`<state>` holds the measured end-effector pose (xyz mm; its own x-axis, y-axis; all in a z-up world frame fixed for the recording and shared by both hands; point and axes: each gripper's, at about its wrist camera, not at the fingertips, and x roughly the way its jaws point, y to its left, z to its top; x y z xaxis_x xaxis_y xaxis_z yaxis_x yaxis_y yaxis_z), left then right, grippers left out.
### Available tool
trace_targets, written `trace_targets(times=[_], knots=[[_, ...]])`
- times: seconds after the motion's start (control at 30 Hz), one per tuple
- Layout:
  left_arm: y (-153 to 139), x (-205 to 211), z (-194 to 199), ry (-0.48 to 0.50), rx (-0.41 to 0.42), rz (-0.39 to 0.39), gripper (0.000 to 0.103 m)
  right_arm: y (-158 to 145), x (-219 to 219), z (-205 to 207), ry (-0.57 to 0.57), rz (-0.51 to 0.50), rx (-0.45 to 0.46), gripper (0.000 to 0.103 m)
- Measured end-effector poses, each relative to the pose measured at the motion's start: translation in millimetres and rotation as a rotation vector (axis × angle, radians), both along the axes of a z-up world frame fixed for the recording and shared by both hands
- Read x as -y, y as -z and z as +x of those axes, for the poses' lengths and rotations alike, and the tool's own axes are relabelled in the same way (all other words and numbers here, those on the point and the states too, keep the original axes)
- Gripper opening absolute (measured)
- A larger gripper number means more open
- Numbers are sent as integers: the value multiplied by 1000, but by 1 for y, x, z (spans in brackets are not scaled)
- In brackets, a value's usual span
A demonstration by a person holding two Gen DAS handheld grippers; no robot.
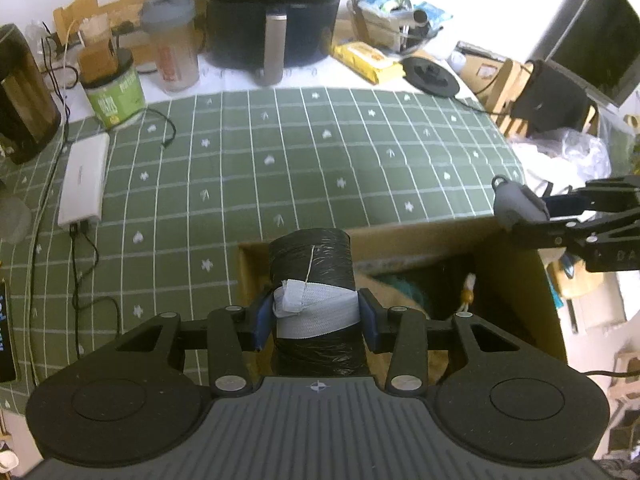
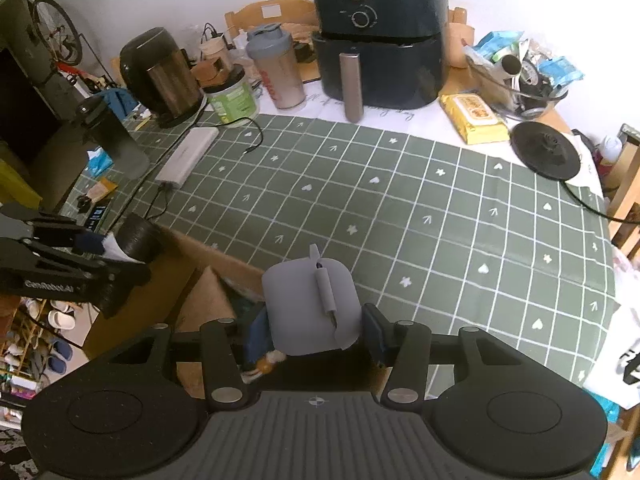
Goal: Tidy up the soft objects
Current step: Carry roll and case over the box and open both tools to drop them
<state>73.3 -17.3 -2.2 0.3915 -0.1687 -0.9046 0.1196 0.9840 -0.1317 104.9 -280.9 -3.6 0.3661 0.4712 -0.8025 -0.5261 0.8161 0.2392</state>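
Observation:
My left gripper (image 1: pixel 316 320) is shut on a black roll of plastic bags (image 1: pixel 310 256) with a white elastic band (image 1: pixel 320 312) round it, held above the open cardboard box (image 1: pixel 512 256) at the table's near edge. The roll also shows in the right wrist view (image 2: pixel 138 240). My right gripper (image 2: pixel 312 336) is shut on a grey soft silicone case (image 2: pixel 308 304) with a strap, held over the same box (image 2: pixel 188 280). The case also shows at the right of the left wrist view (image 1: pixel 516 204). The box holds brownish and teal soft items (image 1: pixel 400 288).
The green checked tablecloth (image 1: pixel 300 152) covers the table. At the back stand a black air fryer (image 2: pixel 380 36), a shaker bottle (image 2: pixel 276 68), a green tub (image 2: pixel 232 98), a kettle (image 2: pixel 160 72) and a yellow packet (image 2: pixel 474 118). A white power bank (image 1: pixel 82 180) with cables lies left.

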Motion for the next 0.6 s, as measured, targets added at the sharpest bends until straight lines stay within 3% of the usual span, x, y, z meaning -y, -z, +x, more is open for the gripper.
trace_targets(times=[0.3, 0.6], knots=[[10, 7, -14, -2, -42, -6, 44, 4, 1, -19, -14, 20, -8, 53], [-1, 12, -25, -28, -13, 27, 48, 4, 5, -32, -23, 45, -10, 53]])
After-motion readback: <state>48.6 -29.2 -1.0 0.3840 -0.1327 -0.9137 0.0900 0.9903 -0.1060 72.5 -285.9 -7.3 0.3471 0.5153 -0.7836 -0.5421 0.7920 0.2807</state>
